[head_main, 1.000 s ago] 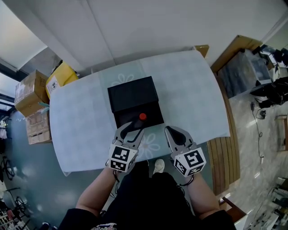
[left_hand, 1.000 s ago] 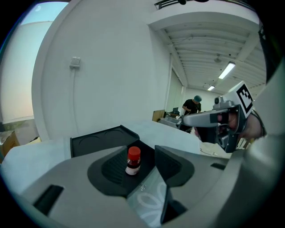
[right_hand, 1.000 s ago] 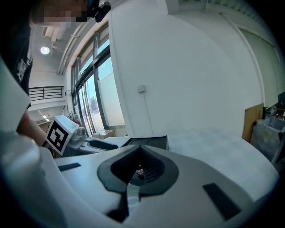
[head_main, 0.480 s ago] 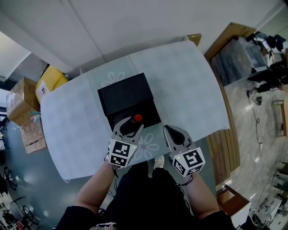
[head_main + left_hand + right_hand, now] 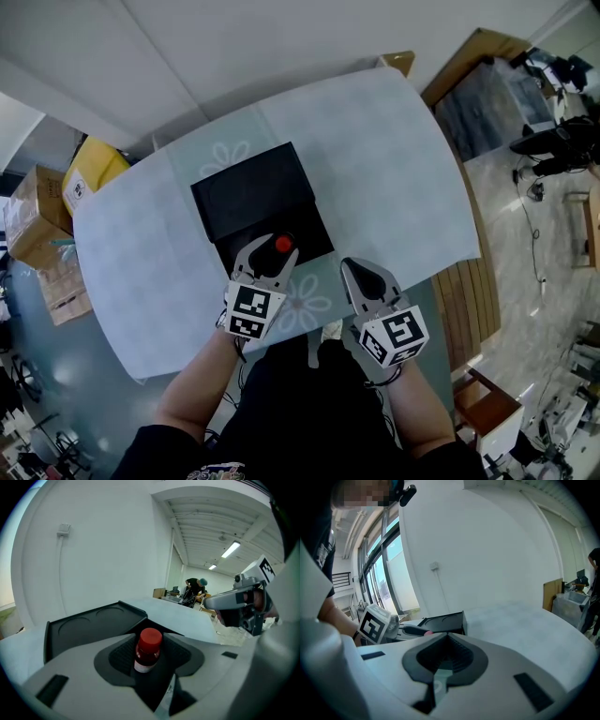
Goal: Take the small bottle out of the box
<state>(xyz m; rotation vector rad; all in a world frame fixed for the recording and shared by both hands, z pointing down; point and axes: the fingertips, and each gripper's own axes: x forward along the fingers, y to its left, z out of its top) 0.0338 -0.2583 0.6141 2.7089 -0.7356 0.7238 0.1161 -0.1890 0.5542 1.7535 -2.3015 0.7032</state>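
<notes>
Clamping the small bottle (image 5: 148, 649) (white label unreadable): left claw (image 5: 269, 251), over box (image 5: 251, 192).

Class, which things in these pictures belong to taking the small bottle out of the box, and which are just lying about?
Part of the job:
bottle, gripped by the left hand-held gripper
black box, open on the table

Not in use:
right hand-held gripper, shut, empty
cardboard boxes on the floor
yellow box
</notes>
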